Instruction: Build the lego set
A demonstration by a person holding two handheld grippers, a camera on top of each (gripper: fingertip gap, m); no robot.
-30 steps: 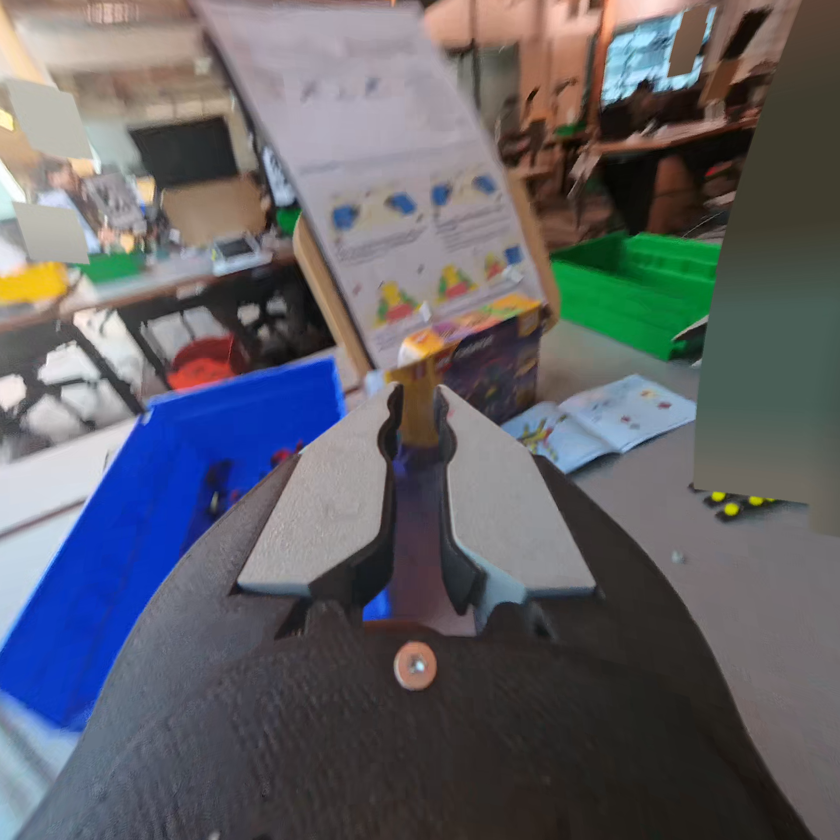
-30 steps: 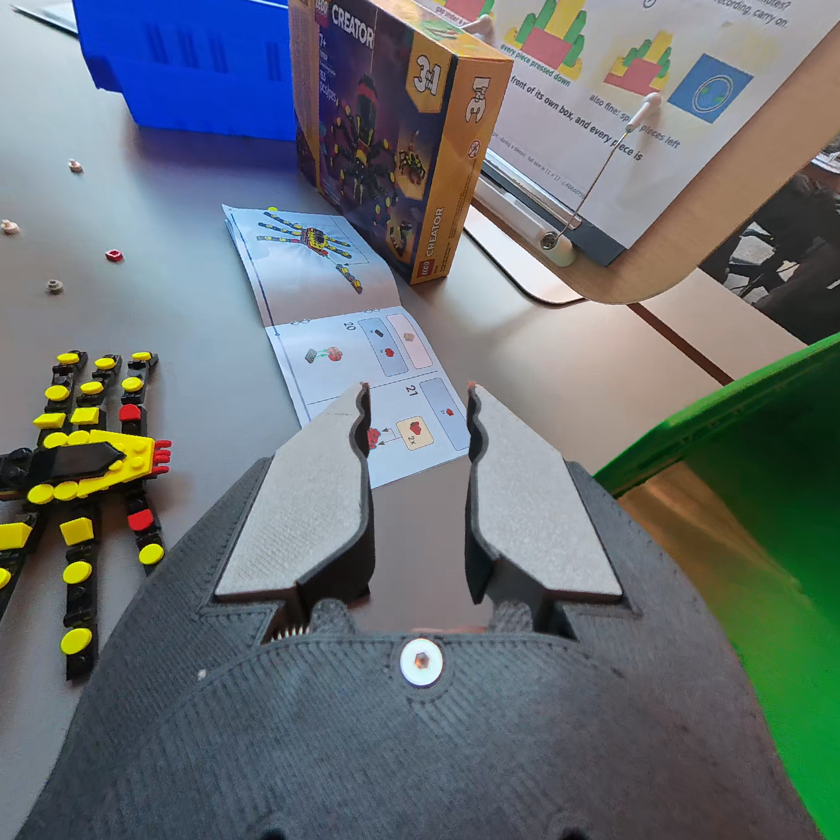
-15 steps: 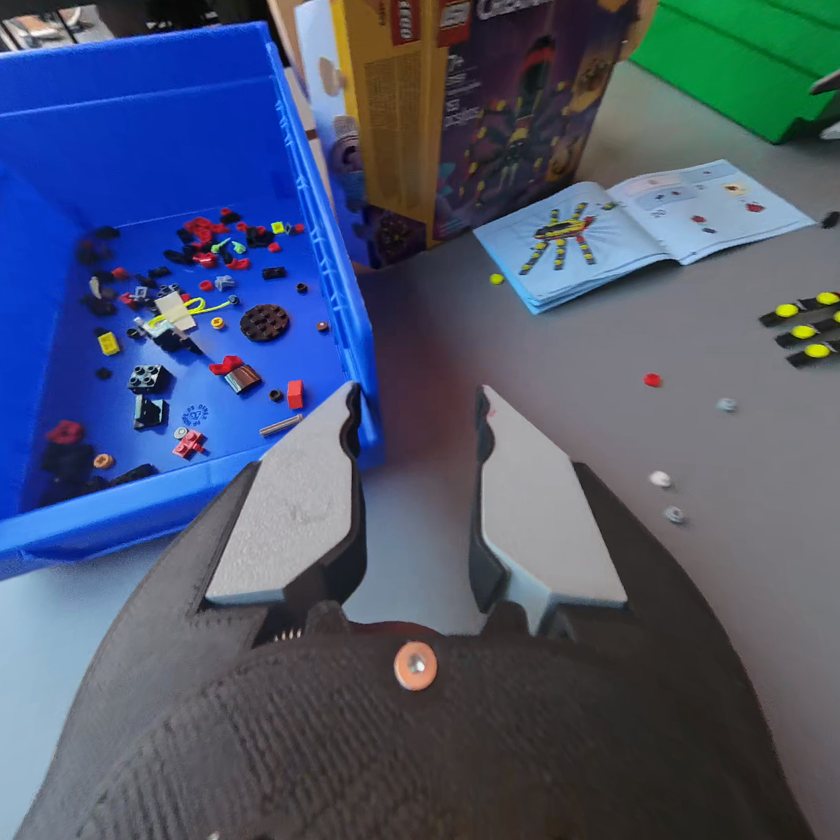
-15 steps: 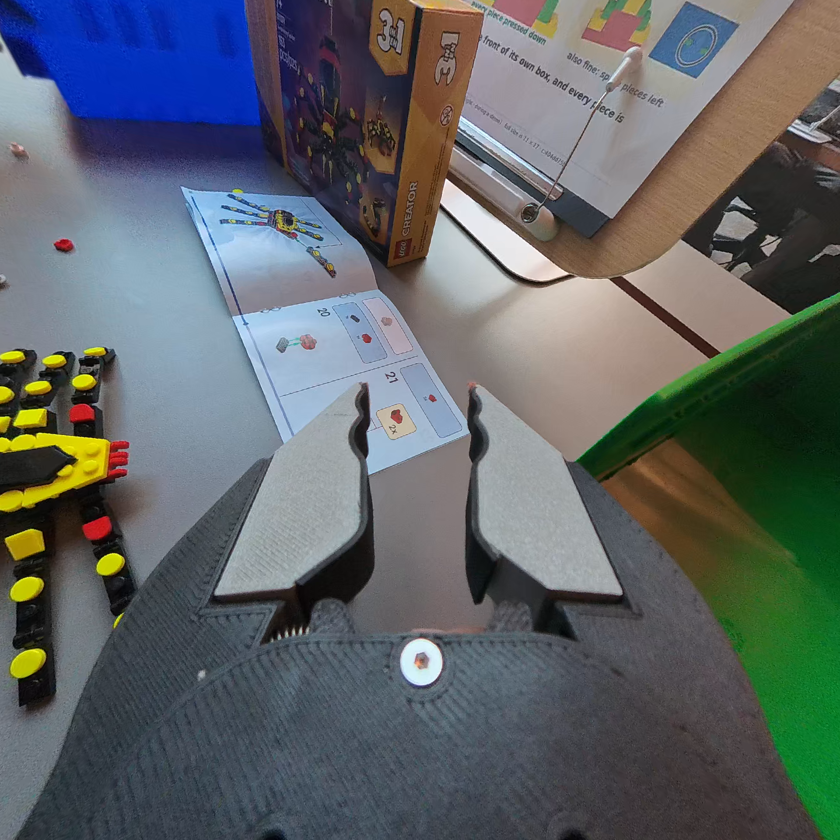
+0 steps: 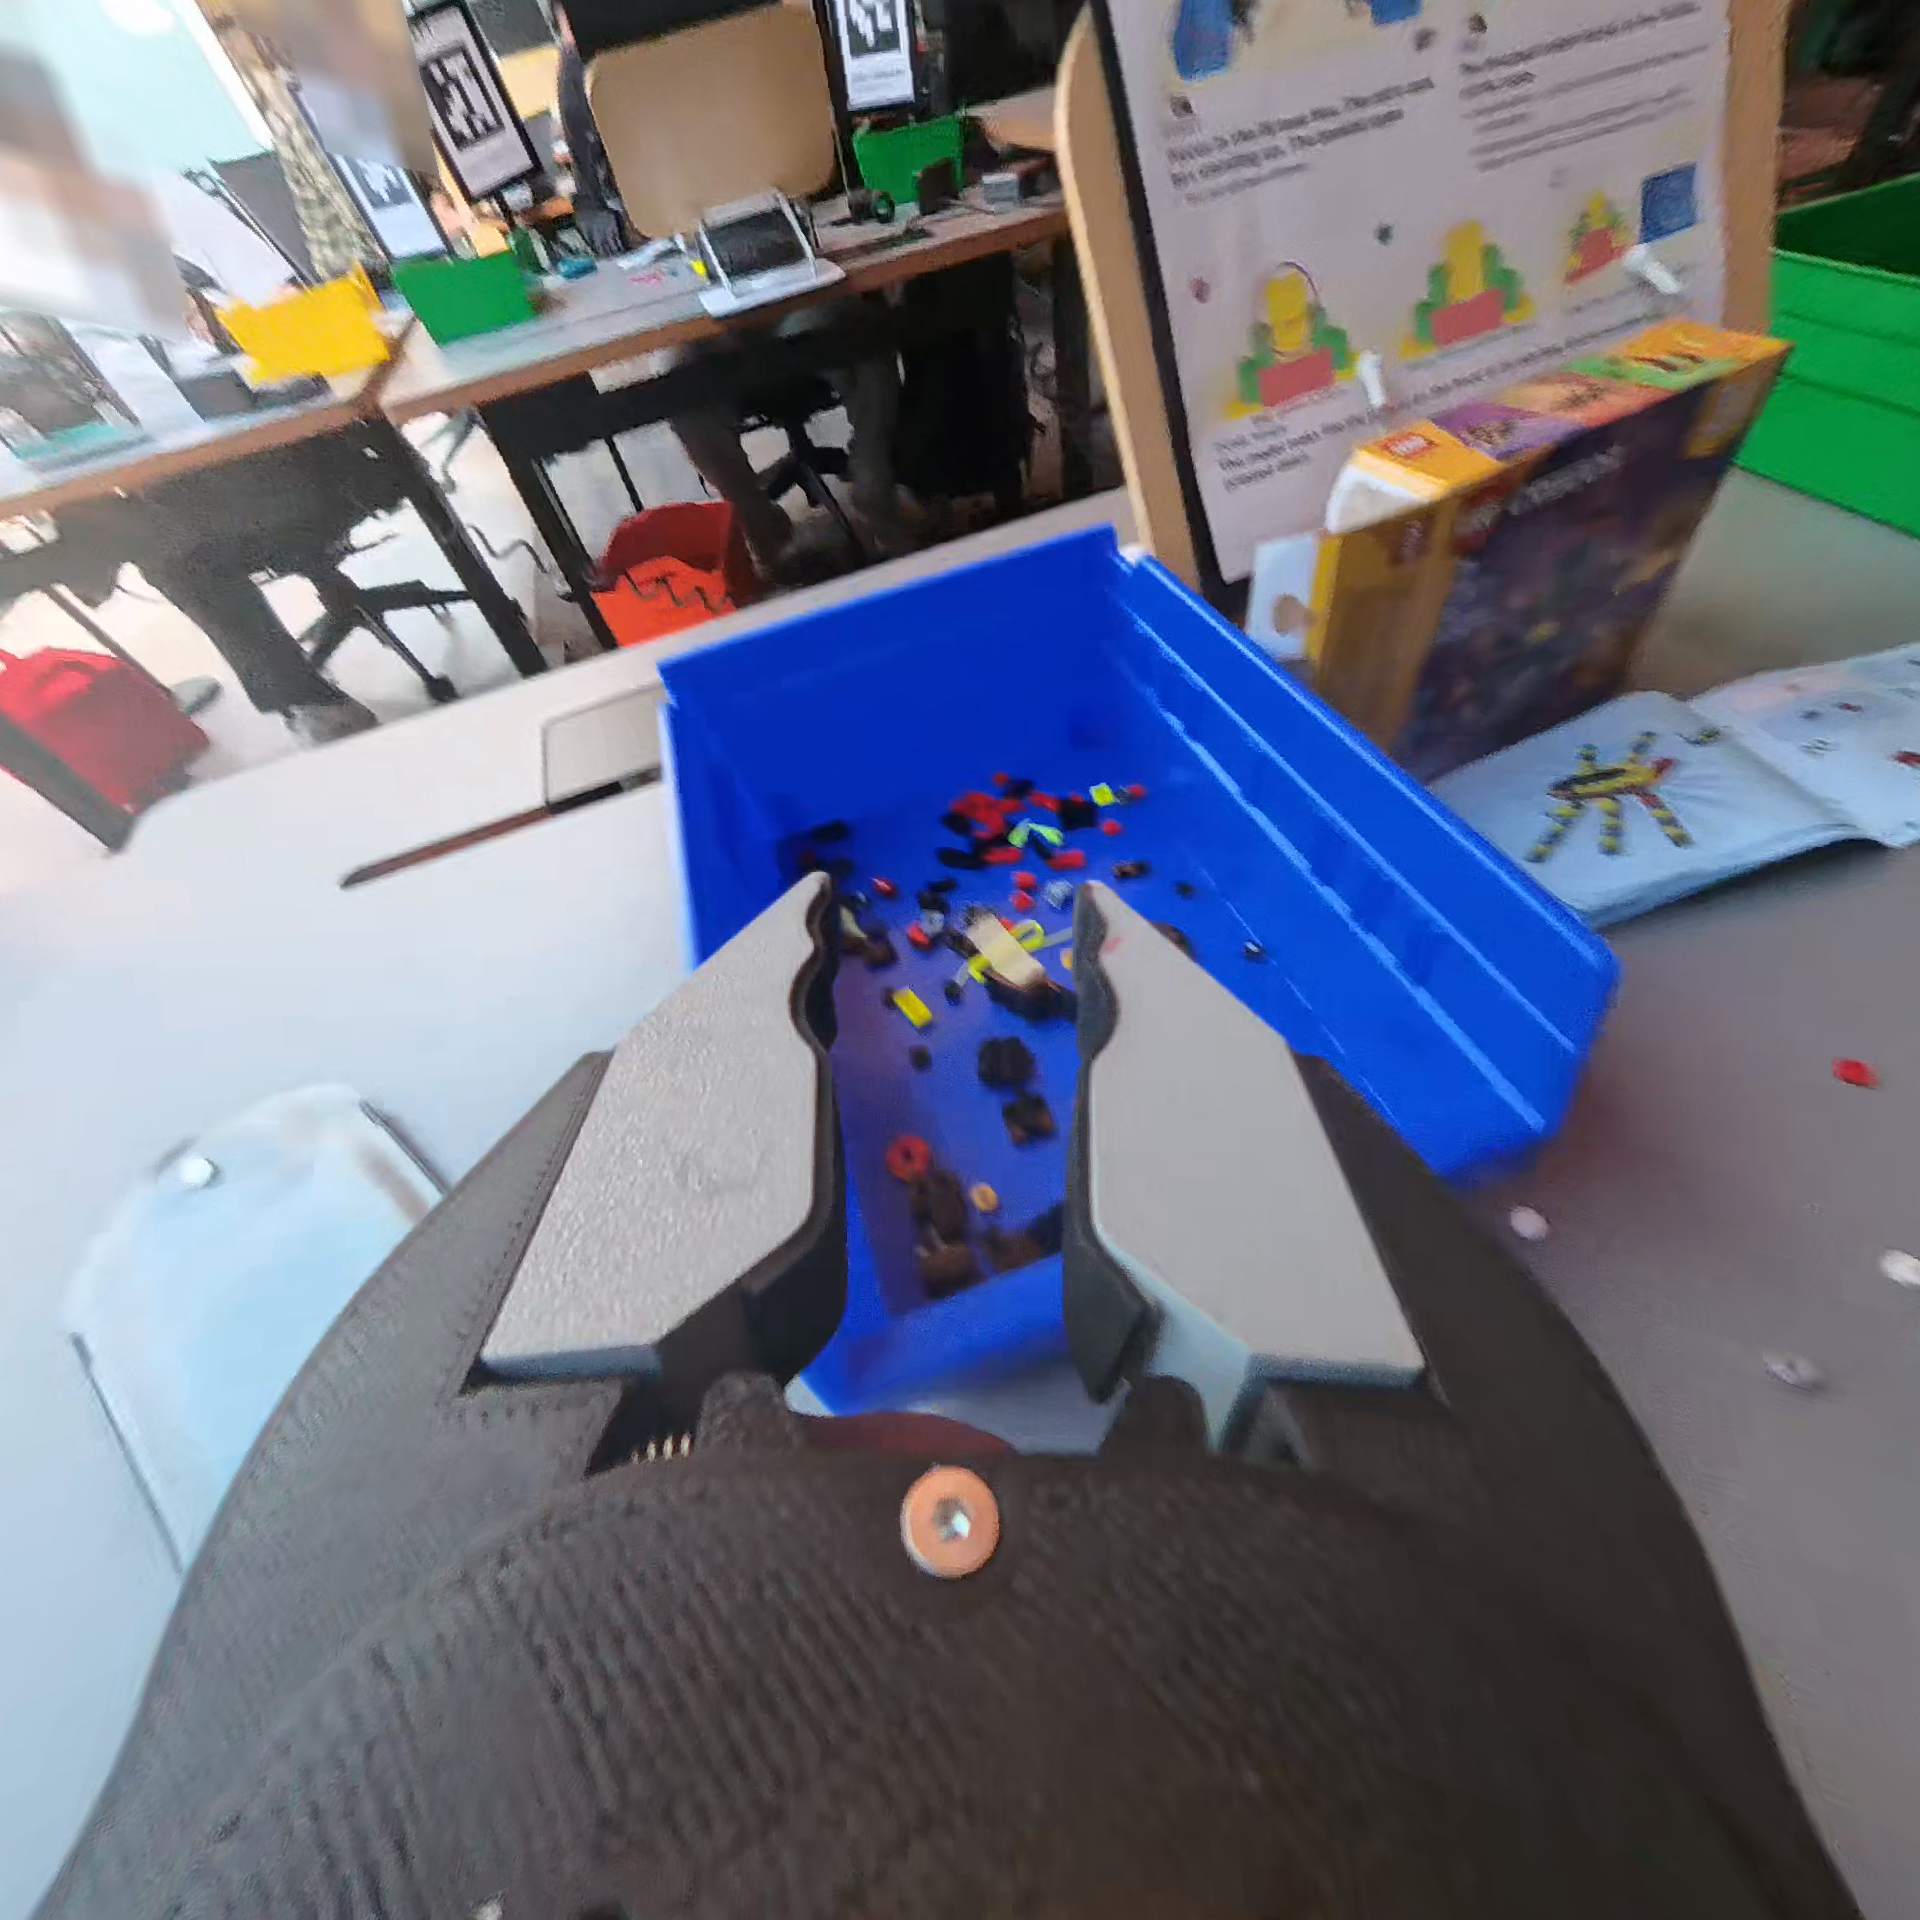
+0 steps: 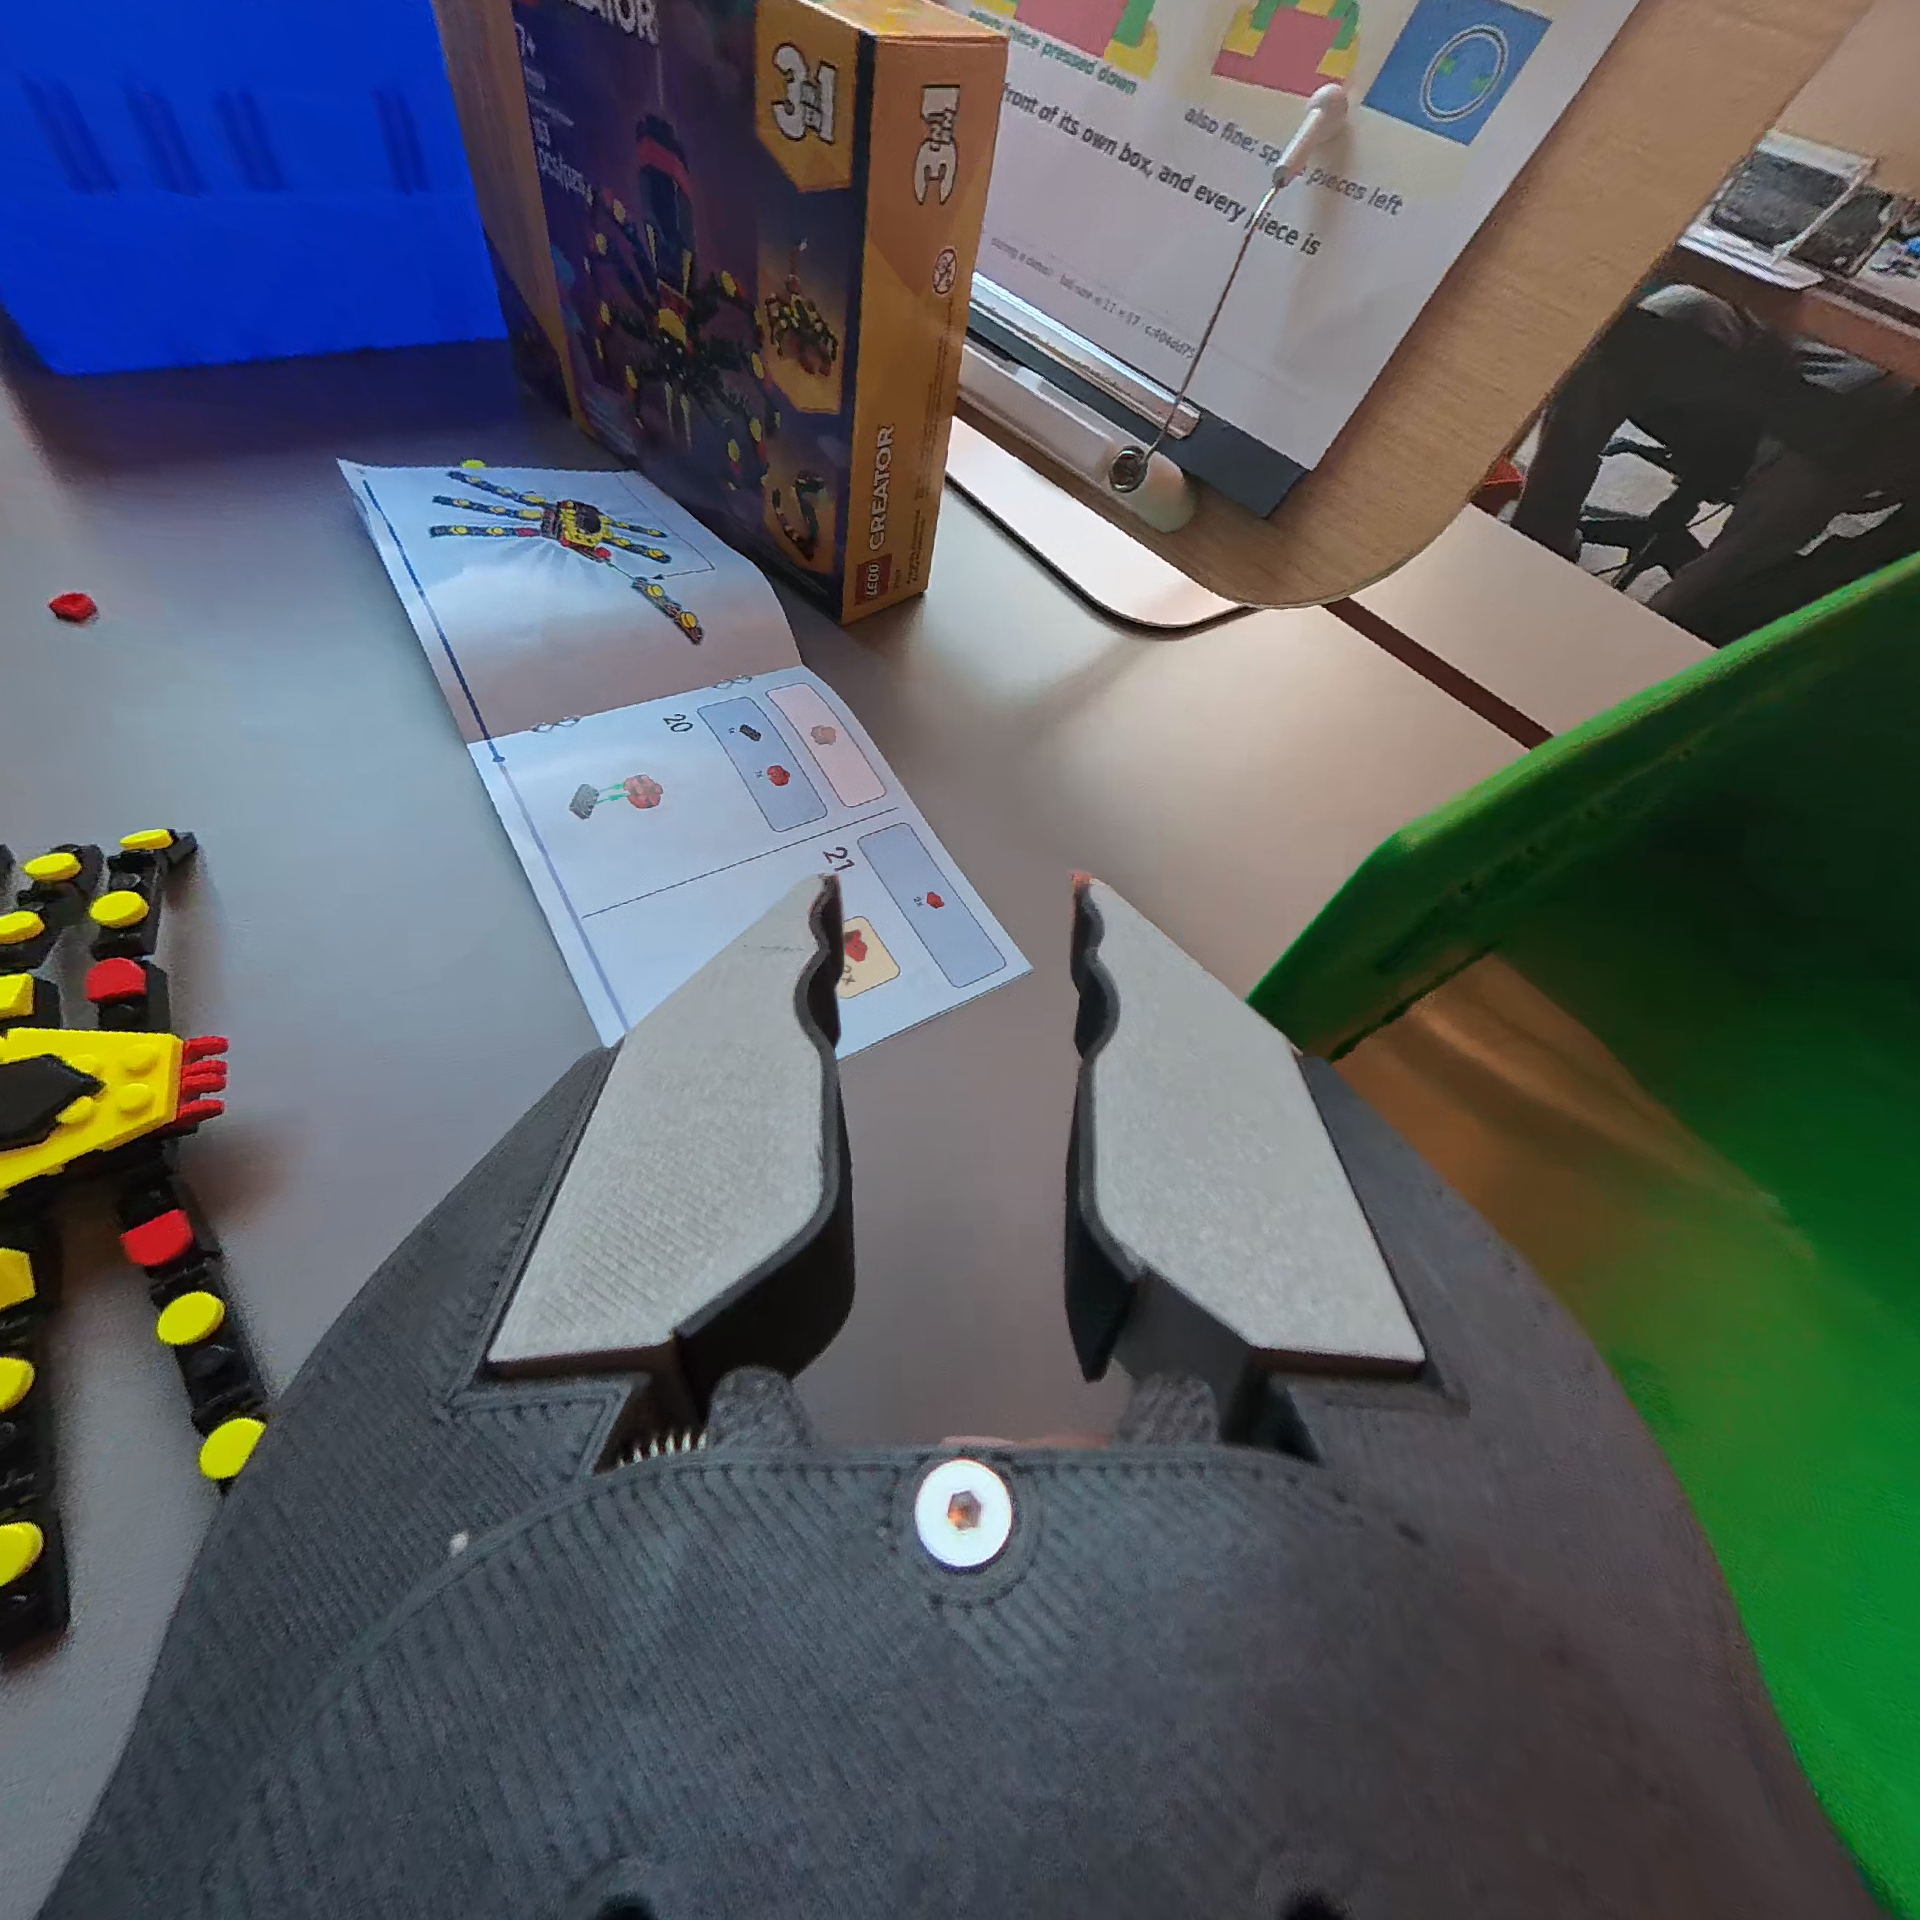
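My left gripper [image 5: 951, 894] is open and empty, held above the near end of a blue bin [image 5: 1351, 862] with several small loose lego pieces [image 5: 997, 966] on its floor. My right gripper [image 6: 951, 894] is open and empty over the grey table, at the near corner of the open instruction booklet [image 6: 665, 748]. The partly built black and yellow spider model [image 6: 94, 1091] lies flat on the table to its left. The booklet also shows in the left wrist view [image 5: 1704, 790].
The lego set box [image 6: 748, 291] [image 5: 1538, 561] stands behind the booklet, with a wooden board holding a poster [image 6: 1299, 187] behind it. A green bin [image 6: 1714, 987] is close on the right. Small loose pieces [image 5: 1849, 1070] and a red piece [image 6: 73, 606] lie on the table. Tip to tip, the grippers are about 50 cm apart.
The left gripper was shut on a yellow piece a second ago, then opened empty and swung left over the blue bin. The right gripper stayed open and shifted slightly.
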